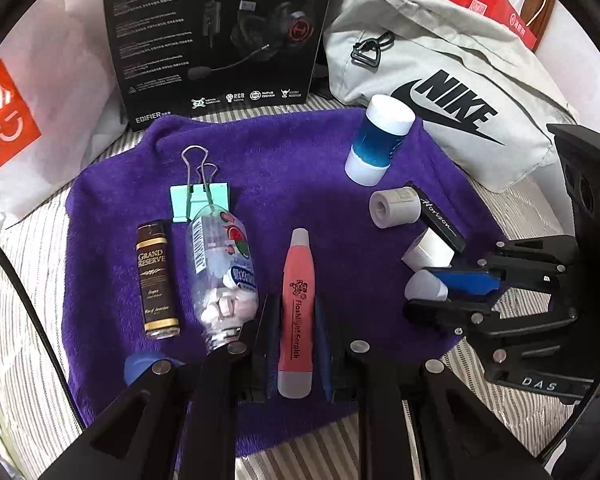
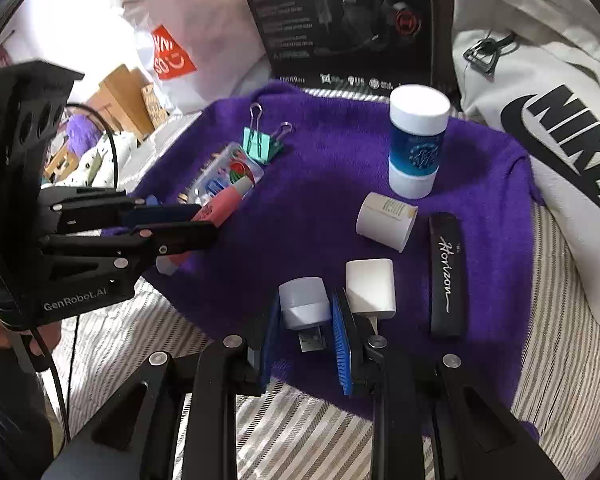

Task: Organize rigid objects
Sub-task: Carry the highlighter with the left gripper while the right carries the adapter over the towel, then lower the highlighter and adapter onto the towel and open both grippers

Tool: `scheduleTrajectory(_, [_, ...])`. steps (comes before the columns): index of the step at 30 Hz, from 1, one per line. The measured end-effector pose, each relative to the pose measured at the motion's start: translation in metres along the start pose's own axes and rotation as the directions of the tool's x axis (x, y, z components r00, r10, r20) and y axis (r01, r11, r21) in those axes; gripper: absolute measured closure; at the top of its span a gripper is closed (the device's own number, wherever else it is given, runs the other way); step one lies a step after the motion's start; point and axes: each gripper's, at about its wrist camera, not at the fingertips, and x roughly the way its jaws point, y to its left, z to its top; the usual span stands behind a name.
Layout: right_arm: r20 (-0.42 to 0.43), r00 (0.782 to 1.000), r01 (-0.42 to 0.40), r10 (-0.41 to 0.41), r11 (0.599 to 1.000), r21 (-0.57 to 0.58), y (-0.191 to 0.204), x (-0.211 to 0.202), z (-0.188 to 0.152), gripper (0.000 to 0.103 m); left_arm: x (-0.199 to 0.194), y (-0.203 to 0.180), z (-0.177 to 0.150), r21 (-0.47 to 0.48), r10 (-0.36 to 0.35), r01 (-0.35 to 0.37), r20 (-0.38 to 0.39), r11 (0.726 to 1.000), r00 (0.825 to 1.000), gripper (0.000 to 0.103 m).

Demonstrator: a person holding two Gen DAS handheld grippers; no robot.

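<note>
Left gripper (image 1: pixel 296 320) angled steeply down, jaws clamped on pink flashlight pen (image 1: pixel 296 312). Right gripper (image 2: pixel 306 312) likewise angled down, jaws pinching small white USB light (image 2: pixel 302 302). Both grippers near each other, side by side.

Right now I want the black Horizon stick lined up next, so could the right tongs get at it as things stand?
Probably not yet: the right tongs are shut on the small white USB light. Otherwise the way looks free; the Horizon stick lies bare on the purple towel, just beyond the white block.
</note>
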Motion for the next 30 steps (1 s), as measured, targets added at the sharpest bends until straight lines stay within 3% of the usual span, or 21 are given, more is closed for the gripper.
scheduleTrajectory(12, [-0.033, 0.999, -0.009, 0.008, 1.0, -0.027, -0.002, 0.015, 0.003, 0.078, 0.026, -0.002, 0.009, 0.048, 0.003, 0.0, -0.056, 0.999, 0.998, 0.086])
scheduleTrajectory(22, [-0.038, 0.999, -0.025, 0.022, 0.996, -0.09, 0.0, 0.015, 0.001, 0.077, 0.027, -0.004, 0.01, 0.058, 0.015, -0.013, -0.043, 0.998, 0.999, 0.086])
scheduleTrajectory(30, [-0.039, 0.998, -0.046, 0.043, 0.995, -0.088, -0.005, 0.013, -0.001, 0.077, 0.023, -0.002, 0.004, 0.049, -0.005, 0.007, -0.046, 0.999, 0.999, 0.073])
